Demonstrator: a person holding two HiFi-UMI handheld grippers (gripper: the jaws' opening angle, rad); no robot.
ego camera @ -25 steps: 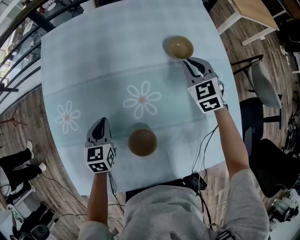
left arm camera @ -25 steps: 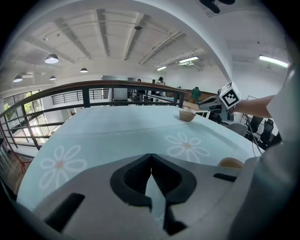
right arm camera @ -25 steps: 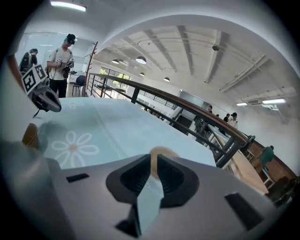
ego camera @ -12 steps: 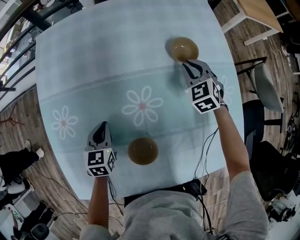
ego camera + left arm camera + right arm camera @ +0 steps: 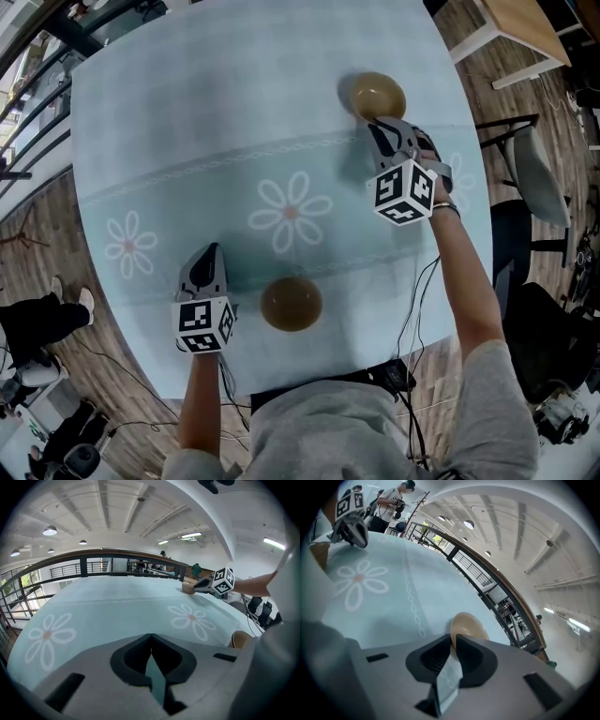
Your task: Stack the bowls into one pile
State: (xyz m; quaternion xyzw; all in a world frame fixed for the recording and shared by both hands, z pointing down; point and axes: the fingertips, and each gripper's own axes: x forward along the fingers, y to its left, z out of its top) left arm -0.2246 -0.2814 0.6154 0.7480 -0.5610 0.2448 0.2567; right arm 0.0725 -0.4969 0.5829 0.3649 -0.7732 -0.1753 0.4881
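Observation:
Two tan bowls stand apart on the pale blue flowered tablecloth (image 5: 187, 112). The far bowl (image 5: 378, 96) is upright at the back right, and the near bowl (image 5: 292, 303) sits by the front edge. My right gripper (image 5: 382, 126) is at the far bowl's near rim, its jaws shut to a thin slit. In the right gripper view that bowl (image 5: 468, 625) lies just past the tips (image 5: 453, 640); contact cannot be told. My left gripper (image 5: 208, 253) is shut and empty, left of the near bowl (image 5: 240, 639).
The table's front edge runs just behind the near bowl, with cables (image 5: 412, 291) hanging over it. A grey chair (image 5: 530, 169) and a wooden table (image 5: 511, 23) stand to the right on the wood floor. A person's legs (image 5: 37, 323) are at the left.
My right gripper has rolled and come down closer to the far bowl's near rim. The left gripper stays about where it was beside the near bowl.

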